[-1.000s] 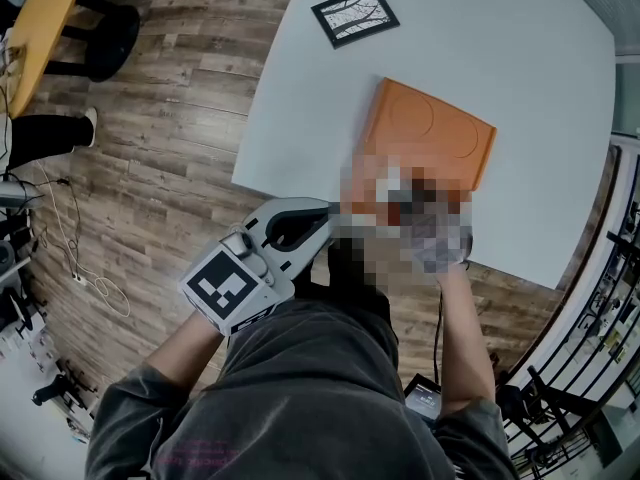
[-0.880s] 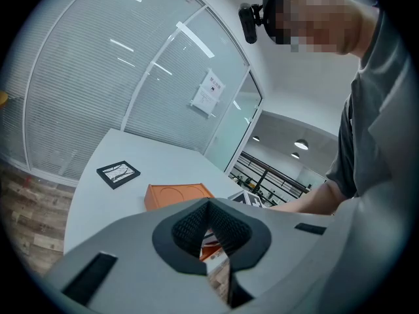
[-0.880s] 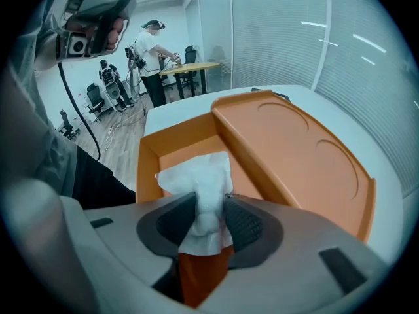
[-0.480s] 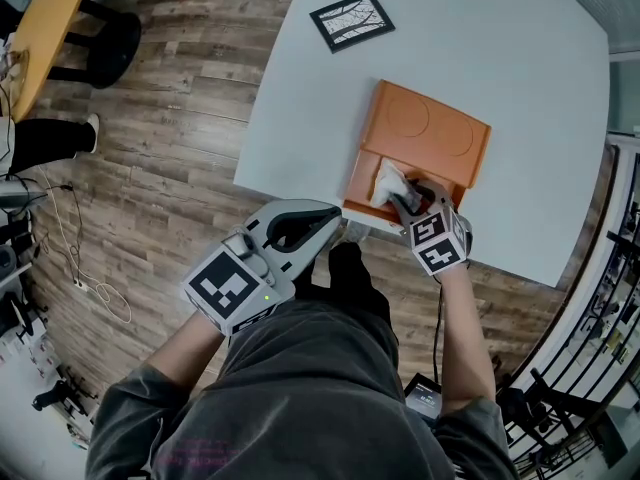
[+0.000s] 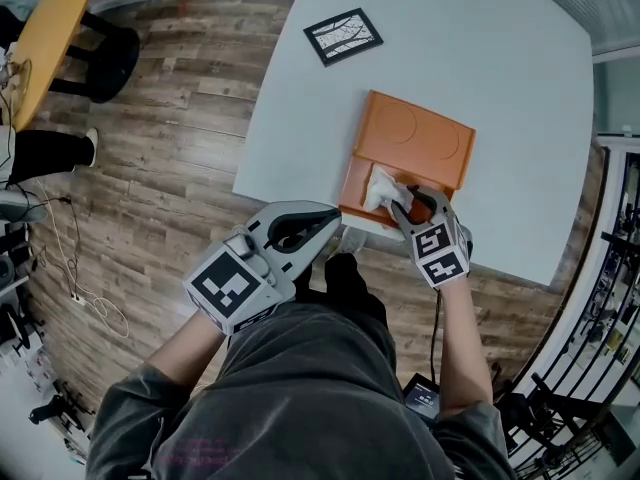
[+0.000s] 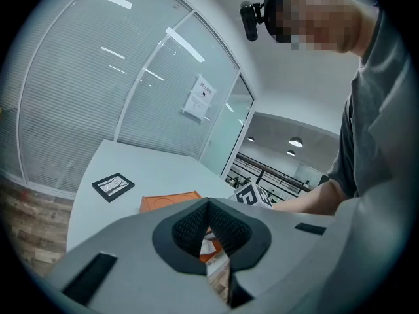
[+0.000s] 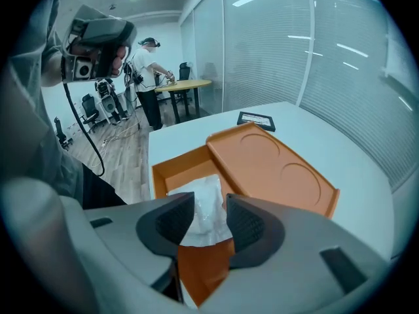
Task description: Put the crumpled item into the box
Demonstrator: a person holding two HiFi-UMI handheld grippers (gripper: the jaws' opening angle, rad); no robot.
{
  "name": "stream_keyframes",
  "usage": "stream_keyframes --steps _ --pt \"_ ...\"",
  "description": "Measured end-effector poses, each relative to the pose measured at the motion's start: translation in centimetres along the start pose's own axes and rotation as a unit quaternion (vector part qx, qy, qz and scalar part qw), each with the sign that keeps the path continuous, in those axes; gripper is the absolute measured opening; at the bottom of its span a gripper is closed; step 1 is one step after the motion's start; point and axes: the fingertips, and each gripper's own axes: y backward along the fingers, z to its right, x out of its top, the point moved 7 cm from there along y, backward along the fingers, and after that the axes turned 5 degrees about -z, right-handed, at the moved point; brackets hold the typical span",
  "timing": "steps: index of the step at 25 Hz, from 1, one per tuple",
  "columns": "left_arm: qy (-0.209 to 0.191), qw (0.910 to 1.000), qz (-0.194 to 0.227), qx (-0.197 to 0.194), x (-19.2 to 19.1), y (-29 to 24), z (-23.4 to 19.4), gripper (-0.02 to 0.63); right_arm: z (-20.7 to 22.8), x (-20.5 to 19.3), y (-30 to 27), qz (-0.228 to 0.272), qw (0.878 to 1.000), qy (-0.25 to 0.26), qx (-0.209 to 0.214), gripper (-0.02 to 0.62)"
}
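— How does the right hand-held gripper (image 7: 209,208) stand?

— Its jaws are wide apart. The white crumpled item (image 7: 208,187) shows in the gap between them, but the pads do not press on it; nothing is gripped.

— So where is the crumpled item lying?

— In the box (image 7: 268,159), in the open compartment at the end nearest the person. It rests on the orange floor of that compartment, just below the jaw tips.

— And the rest of the box?

— The far part is a flat orange surface with two shallow round recesses. The whole box sits on the desk (image 5: 500,78), close to its near edge.

— The left hand-held gripper (image 6: 209,208)?

— Its jaws are closed, tips meeting, with nothing held. In the head view it is off the desk, by the near edge and close to the person's body, pointing toward the box but clear of it.

— Anything else on the desk?

— A small black-framed picture (image 5: 343,36) lies flat near the far corner, well apart from the box. Wooden floor (image 5: 170,148) shows to the left of the desk.
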Motion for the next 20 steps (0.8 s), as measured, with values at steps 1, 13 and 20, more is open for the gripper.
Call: stream_keyframes --steps 1,13,20 --pt "-0.002 1.0000 0.001 -0.001 0.2 0.1 0.1 0.012 0.0 0.2 0.5 0.005 1.000 -0.002 -0.002 0.161" --pt "-0.032 0.9993 0.018 0.002 2.4 1.0 0.9 0.012 -0.2 4.0 6.1 0.085 0.996 -0.017 -0.028 0.158" --pt "-0.044 0.9985 0.033 0.001 3.4 2.0 1.3 0.012 -0.3 6.3 9.5 0.147 0.988 -0.032 -0.043 0.118"
